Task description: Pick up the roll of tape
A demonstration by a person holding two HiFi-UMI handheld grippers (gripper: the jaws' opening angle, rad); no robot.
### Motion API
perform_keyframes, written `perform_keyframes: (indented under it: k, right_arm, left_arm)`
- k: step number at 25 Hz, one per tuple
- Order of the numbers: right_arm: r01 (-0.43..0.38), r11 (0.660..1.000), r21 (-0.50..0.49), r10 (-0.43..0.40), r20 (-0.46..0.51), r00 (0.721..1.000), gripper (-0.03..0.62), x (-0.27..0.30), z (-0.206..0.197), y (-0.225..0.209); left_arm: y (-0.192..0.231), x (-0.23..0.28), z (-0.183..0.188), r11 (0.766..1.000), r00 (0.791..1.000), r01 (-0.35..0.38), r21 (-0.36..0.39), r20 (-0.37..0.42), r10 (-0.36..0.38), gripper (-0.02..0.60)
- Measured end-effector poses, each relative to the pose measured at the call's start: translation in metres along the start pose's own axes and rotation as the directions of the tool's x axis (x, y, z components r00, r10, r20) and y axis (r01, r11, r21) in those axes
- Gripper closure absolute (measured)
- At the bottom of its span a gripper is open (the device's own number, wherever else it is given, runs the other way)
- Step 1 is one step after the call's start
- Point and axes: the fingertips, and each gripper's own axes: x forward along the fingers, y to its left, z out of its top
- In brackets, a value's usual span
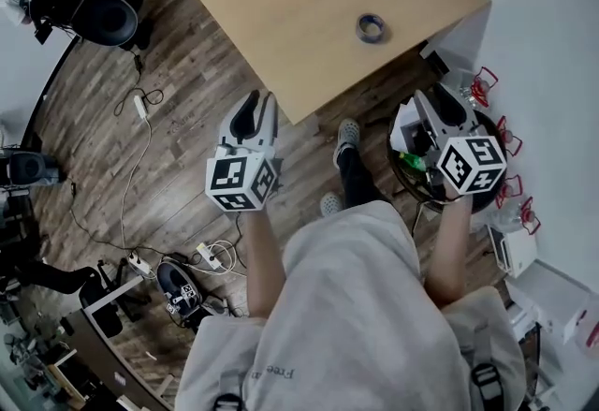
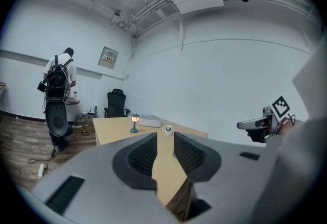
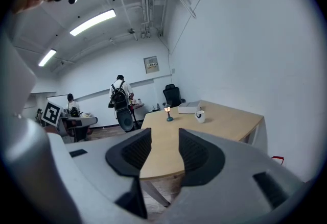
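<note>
Close before the person (image 1: 356, 306), short of the table (image 1: 309, 16), the left gripper (image 1: 262, 100) and the right gripper (image 1: 433, 98) both hold their jaws apart, with nothing between them. Farther on, the roll of tape (image 1: 369, 36) lies flat on the table near its right edge, well apart from both.
</note>
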Motion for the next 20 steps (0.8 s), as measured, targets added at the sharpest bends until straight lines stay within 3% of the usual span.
perform_keyframes:
  k: [6,11,20]
  right_arm:
    - [-0.004,1.0,0.018,0.004,-0.01,1.0,0.422,0.057,0.023,-0.033]
    - [-0.016,0.998,-0.068,0.008,-0.11,0.994,0.422,0.1,0.023,-0.065]
    - [-0.047,0.99,-0.13,0.019,-0.209,0.978,0.422,0.168,0.031,-0.124]
  left_arm:
    - [0.016,0.063,0.021,1.0,1.0,0.01,0.017,-0.011,-0.01,0.483]
    - [0.013,0.124,0.036,0.999,0.999,0.04,0.037,-0.029,-0.039,0.483]
    - [0.005,0.223,0.061,0.995,0.998,0.066,0.077,-0.011,-0.065,0.485]
